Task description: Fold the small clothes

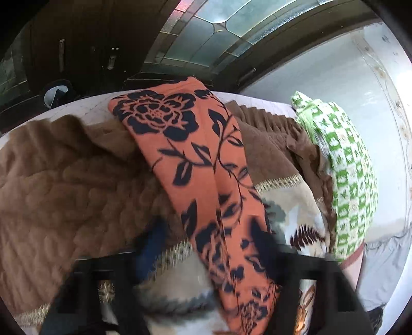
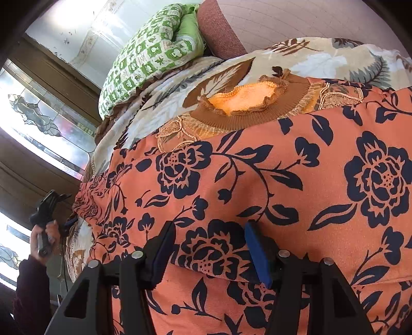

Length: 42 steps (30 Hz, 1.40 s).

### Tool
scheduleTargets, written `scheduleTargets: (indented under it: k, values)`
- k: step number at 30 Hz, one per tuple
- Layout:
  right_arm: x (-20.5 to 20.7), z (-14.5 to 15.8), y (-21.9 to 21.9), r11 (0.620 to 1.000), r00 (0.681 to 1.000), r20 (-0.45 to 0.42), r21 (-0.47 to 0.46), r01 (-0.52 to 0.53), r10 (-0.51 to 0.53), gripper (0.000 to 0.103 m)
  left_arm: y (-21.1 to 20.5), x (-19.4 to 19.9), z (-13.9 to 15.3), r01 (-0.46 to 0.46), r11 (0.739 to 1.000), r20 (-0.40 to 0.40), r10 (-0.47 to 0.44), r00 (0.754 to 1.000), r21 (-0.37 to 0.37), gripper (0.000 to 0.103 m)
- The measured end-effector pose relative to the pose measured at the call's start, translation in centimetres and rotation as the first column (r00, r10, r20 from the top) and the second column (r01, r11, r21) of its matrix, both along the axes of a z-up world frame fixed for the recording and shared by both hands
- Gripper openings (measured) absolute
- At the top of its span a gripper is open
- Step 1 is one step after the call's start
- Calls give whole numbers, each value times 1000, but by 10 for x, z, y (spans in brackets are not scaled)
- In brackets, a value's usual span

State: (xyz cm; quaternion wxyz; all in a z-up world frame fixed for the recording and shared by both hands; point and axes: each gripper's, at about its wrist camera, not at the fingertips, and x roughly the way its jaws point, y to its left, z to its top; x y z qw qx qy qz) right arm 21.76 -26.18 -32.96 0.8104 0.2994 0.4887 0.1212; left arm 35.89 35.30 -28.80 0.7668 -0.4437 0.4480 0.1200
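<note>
The orange garment (image 2: 257, 180) is a soft knit printed with dark navy roses, leaves and trailing stems. In the right wrist view it fills the middle and lower frame, spread over a bed with a fold line running across just above the gripper's fingers. Its ribbed brown neckband (image 2: 247, 116) sits in the upper middle, open onto a lighter orange fleecy inside, with thin embroidered outlines on either side.

The right gripper (image 2: 211, 252) stands at the bottom centre, its blue pads apart, with the folded edge of the garment lying between them; the pads do not press on it.

In the left wrist view a long strip of the same garment (image 1: 206, 180) runs from the upper middle down to the bottom centre, between the blurred dark fingers of the left gripper (image 1: 206, 296). Whether those fingers pinch the cloth I cannot tell. In the right wrist view this gripper (image 2: 49, 203) shows at the left edge, held by a hand (image 2: 43, 242) above a dark sleeve.

Under the garment lies a leaf-printed bedspread (image 2: 322, 59) in cream, grey and brown. A quilted brown blanket (image 1: 51, 185) with a gold trim fills the left of the left wrist view. A green-and-white checked pillow (image 2: 144, 56) sits at the top. Beyond are a leaded glass window (image 1: 219, 23) in a dark wooden frame and a pale wall (image 1: 322, 72).
</note>
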Motion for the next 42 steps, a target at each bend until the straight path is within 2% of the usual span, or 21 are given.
scheduleTargets:
  k: [3, 6, 9, 12, 14, 16, 20, 21, 22, 26, 30, 31, 32, 33, 34, 37, 38, 39, 40, 41, 42]
  values:
    - [1, 0, 0, 1000, 1000, 1, 2, 0, 0, 60, 2, 7, -1, -8, 998, -21, 9, 1000, 57, 11]
    - [2, 0, -1, 1000, 1000, 4, 10, 1, -1, 60, -6, 9, 16, -4, 992, 9, 3, 1000, 123, 7]
    - [2, -1, -9, 997, 1000, -4, 66, 30, -30, 60, -36, 8, 59, 91, 962, 84, -116, 990, 257, 7]
    - [-1, 1, -25, 986, 996, -5, 137, 92, -92, 60, -81, 6, 107, 197, 919, 144, -258, 955, 340, 7]
    - [-5, 7, -40, 980, 989, 10, 140, 145, -147, 60, -122, 3, 140, 274, 871, 155, -362, 919, 408, 7]
    - [-11, 14, -55, 968, 979, 28, 160, 193, -200, 60, -166, -5, 167, 347, 820, 172, -463, 870, 455, 7]
    - [-24, 24, -89, 935, 954, 54, 220, 277, -295, 60, -274, -26, 206, 475, 680, 138, -641, 755, 559, 7]
    - [-29, 27, -100, 925, 944, 59, 229, 302, -323, 60, -300, -33, 212, 504, 646, 137, -682, 718, 573, 7]
    - [-33, 28, -108, 916, 936, 63, 238, 323, -346, 60, -334, -43, 215, 538, 604, 137, -730, 670, 587, 7]
    - [-50, 32, -143, 872, 898, 64, 278, 403, -435, 60, -435, -74, 209, 640, 475, 96, -841, 533, 604, 7]
    - [-71, 35, -183, 809, 846, 65, 338, 480, -529, 60, -517, -107, 173, 754, 370, 60, -912, 405, 542, 7]
    - [-75, 35, -190, 797, 835, 64, 345, 496, -547, 60, -535, -112, 161, 782, 344, 48, -926, 375, 520, 16]
    - [-80, 35, -197, 784, 823, 63, 351, 512, -565, 60, -553, -119, 148, 820, 307, 31, -942, 334, 482, 23]
    - [-85, 34, -204, 771, 812, 59, 358, 526, -581, 61, -564, -122, 139, 849, 278, 12, -952, 305, 450, 42]
    - [-88, 34, -209, 761, 805, 54, 369, 534, -591, 61, -571, -126, 132, 865, 261, -7, -956, 293, 429, 52]
    - [-94, 32, -219, 738, 794, 42, 402, 542, -606, 65, -563, -131, 128, 860, 268, 50, -960, 274, 434, 55]
    - [-95, 32, -220, 742, 796, 46, 400, 539, -603, 66, -552, -130, 130, 847, 292, 72, -954, 291, 444, 57]
    - [-98, 33, -220, 752, 801, 54, 389, 532, -596, 68, -539, -128, 133, 828, 333, 105, -941, 321, 451, 64]
    - [-97, 35, -218, 764, 808, 59, 372, 527, -586, 68, -518, -128, 138, 803, 393, 165, -919, 357, 449, 70]
    - [-95, 36, -215, 777, 816, 63, 354, 520, -575, 68, -506, -125, 140, 787, 431, 206, -902, 379, 441, 73]
    - [-92, 38, -212, 792, 825, 71, 334, 510, -561, 68, -485, -125, 142, 764, 485, 258, -874, 412, 425, 77]
